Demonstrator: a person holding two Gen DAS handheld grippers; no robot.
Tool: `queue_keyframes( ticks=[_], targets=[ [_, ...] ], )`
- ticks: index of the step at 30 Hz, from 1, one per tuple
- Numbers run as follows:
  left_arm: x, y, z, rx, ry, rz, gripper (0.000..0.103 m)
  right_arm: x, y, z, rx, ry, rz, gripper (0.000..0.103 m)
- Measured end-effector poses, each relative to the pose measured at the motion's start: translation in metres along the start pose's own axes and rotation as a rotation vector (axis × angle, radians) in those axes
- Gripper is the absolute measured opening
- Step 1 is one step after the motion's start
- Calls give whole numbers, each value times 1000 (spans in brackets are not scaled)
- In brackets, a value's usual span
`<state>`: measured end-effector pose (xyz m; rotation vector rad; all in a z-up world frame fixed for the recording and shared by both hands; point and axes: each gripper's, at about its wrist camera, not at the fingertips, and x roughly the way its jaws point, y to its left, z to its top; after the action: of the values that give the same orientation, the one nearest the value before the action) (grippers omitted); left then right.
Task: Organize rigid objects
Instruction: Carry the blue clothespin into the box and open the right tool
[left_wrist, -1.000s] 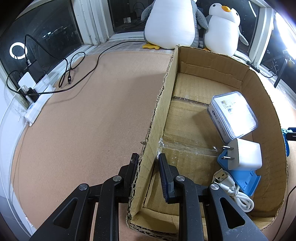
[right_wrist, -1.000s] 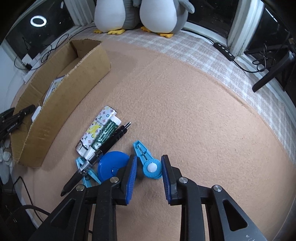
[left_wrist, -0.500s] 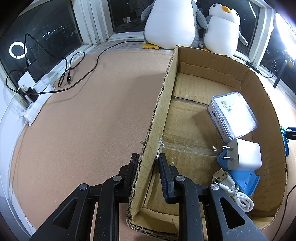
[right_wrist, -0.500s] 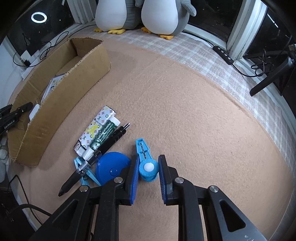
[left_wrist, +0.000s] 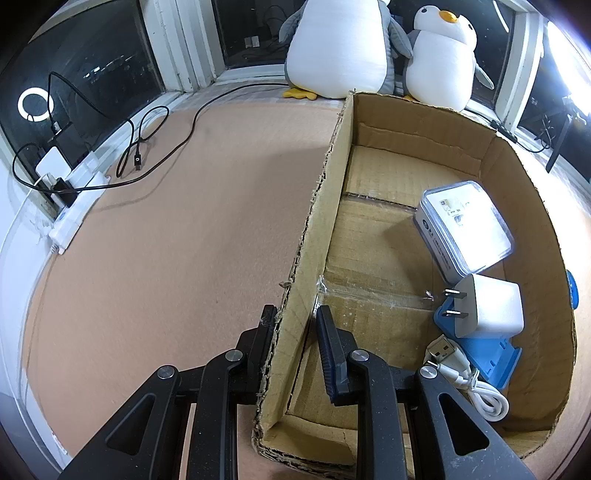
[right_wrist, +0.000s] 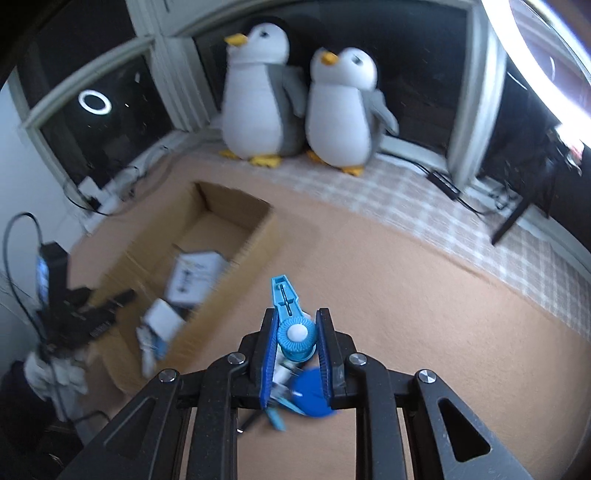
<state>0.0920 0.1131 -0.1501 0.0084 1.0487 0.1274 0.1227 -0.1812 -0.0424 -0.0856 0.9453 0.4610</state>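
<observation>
My left gripper (left_wrist: 295, 325) is shut on the near side wall of the cardboard box (left_wrist: 321, 236). In the box lie a white tin (left_wrist: 465, 225), a white charger (left_wrist: 487, 310), a blue stand (left_wrist: 491, 358) and a white USB cable (left_wrist: 469, 384). My right gripper (right_wrist: 296, 334) is shut on a small blue gadget with a round white-centred knob (right_wrist: 295, 334) and a pointed tip, held above the carpet. Beneath it, blurred, lie a round blue disc (right_wrist: 312, 395) and other small items. The cardboard box (right_wrist: 221, 251) is to the left in the right wrist view.
Two plush penguins (right_wrist: 299, 99) stand at the window ledge behind the box. A power strip (left_wrist: 74, 206) with black cables lies at the carpet's left edge. A black stand leg (right_wrist: 513, 218) and cables are at the right. Brown carpet (right_wrist: 424, 314) spreads right of the box.
The right gripper closed on the blue gadget and lifted it off the carpet, and its view swung up toward the penguins. The left gripper kept its hold on the box wall.
</observation>
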Motion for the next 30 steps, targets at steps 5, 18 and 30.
queue_keyframes(
  ticks=[5, 18, 30],
  targets=[
    [-1, -1, 0, 2, -2, 2, 23, 6, 48, 15, -14, -37, 104, 18],
    [-2, -1, 0, 9, -12, 8, 23, 67, 123, 24, -34, 22, 213, 18],
    [-1, -1, -1, 12, -13, 5, 23, 88, 138, 17, -41, 60, 202, 35]
  ],
)
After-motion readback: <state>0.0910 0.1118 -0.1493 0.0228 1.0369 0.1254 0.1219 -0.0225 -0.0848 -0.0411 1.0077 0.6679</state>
